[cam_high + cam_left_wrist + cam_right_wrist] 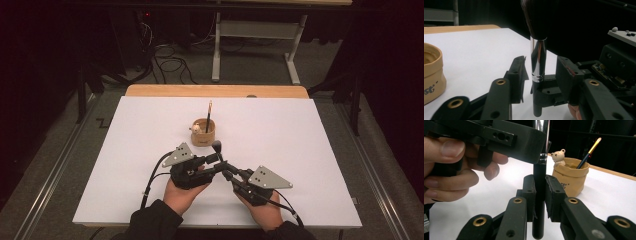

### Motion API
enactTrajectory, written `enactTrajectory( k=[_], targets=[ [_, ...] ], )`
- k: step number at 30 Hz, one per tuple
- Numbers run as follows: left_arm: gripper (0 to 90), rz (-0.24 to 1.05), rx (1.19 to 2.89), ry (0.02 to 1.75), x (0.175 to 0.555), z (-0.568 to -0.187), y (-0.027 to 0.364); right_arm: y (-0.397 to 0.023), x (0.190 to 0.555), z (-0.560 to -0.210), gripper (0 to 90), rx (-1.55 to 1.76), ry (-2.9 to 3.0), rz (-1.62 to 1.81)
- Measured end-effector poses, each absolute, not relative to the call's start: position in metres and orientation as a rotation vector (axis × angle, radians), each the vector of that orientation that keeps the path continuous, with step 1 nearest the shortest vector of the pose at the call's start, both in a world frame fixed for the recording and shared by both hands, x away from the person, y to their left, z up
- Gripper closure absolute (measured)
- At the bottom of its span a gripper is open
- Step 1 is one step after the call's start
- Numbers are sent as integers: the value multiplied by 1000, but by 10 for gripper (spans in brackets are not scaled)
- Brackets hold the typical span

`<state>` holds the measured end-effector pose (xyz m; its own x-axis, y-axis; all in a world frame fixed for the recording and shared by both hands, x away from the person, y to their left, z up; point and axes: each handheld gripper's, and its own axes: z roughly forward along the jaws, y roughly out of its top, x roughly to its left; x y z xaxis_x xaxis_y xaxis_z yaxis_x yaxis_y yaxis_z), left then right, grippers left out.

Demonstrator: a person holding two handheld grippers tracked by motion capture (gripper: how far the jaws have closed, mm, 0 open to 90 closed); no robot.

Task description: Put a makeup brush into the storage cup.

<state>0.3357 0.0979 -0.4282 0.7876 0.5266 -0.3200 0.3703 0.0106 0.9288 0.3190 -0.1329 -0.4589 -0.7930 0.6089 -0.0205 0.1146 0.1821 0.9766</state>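
The right gripper [539,191] pinches the black handle of the makeup brush [537,62], holding it upright near the pen holder [203,132] for handover. The left gripper [540,75] straddles the ferrule, jaws spread, pads not yet touching

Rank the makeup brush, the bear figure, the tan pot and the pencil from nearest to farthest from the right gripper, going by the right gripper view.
1. Makeup brush: clamped upright between the right gripper's jaws.
2. Bear figure: beyond the jaws, on the pot's near left rim.
3. Tan pot: on the table just behind the bear; close to call with it.
4. Pencil: leaning in the pot, tip farthest.
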Motion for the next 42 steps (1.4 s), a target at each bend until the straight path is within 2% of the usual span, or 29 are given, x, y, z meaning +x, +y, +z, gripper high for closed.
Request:
enactTrajectory(
  k=[18,38,42],
  targets=[
    [770,149,1581,730,336,-432,99,-132,319,-459,811,679,2062,1642],
    [780,156,1588,726,335,-432,99,-132,319,-460,800,675,2067,1636],
    [780,161,1589,725,335,-432,99,-132,319,-459,759,685,2066,1639]
  ],
)
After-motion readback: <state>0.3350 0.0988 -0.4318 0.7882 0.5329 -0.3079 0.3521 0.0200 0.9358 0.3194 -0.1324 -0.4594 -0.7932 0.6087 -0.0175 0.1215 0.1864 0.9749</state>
